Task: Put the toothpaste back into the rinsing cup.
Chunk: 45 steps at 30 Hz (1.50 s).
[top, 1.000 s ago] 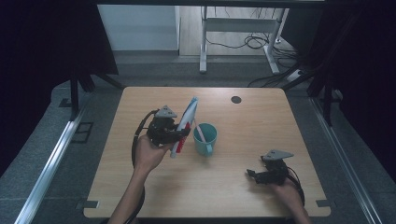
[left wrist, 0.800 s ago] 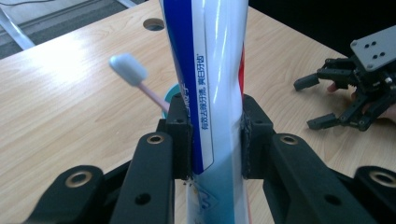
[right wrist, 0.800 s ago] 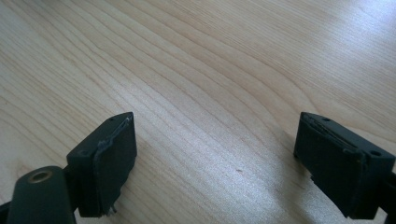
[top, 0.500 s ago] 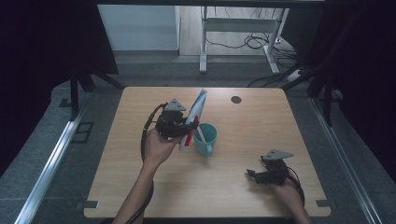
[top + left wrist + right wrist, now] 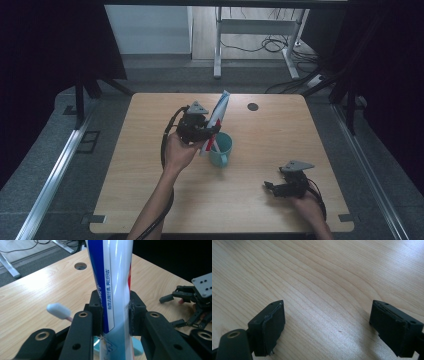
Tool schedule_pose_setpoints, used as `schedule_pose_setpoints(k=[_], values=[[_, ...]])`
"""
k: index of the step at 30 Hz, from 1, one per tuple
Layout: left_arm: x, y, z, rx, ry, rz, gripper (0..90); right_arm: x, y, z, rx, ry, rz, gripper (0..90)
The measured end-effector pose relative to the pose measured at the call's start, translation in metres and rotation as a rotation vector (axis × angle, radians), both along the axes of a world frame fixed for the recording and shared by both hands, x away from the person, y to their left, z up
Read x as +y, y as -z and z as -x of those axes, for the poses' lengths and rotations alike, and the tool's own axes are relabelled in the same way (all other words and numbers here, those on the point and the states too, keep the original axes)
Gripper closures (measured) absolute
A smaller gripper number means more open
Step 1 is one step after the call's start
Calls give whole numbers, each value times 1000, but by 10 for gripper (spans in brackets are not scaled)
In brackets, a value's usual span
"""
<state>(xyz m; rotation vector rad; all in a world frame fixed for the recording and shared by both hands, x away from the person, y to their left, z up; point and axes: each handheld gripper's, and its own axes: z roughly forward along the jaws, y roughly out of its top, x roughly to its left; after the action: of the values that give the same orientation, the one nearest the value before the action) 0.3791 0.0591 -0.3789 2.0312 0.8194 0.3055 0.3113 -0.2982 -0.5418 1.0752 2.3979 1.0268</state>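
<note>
The left gripper (image 5: pixel 204 131) is lifted above the table, its jaws pressed tight from both sides on what it holds. The left forearm (image 5: pixel 157 200) stretches forward. The right gripper (image 5: pixel 274 187) rests low, jaws wide apart, nothing between.

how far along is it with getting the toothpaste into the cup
Done: the left gripper is shut on the toothpaste tube and holds it lifted, tilted, beside the teal cup, where a toothbrush already stands. In hand: bringing the tube's lower end to the cup's mouth. Left: lowering it in and letting go. The right gripper is open and holds nothing, low over the bare table.
</note>
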Motion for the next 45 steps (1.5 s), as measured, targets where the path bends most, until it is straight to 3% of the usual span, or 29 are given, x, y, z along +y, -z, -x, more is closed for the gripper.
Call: schedule_pose_setpoints(k=[25,45], values=[[-28,12,-23,-35,-42,30,702,0,0,0,0,0,-1,133],[-40,36,-25,-57,-56,34,702,0,0,0,-1,0,-2,132]])
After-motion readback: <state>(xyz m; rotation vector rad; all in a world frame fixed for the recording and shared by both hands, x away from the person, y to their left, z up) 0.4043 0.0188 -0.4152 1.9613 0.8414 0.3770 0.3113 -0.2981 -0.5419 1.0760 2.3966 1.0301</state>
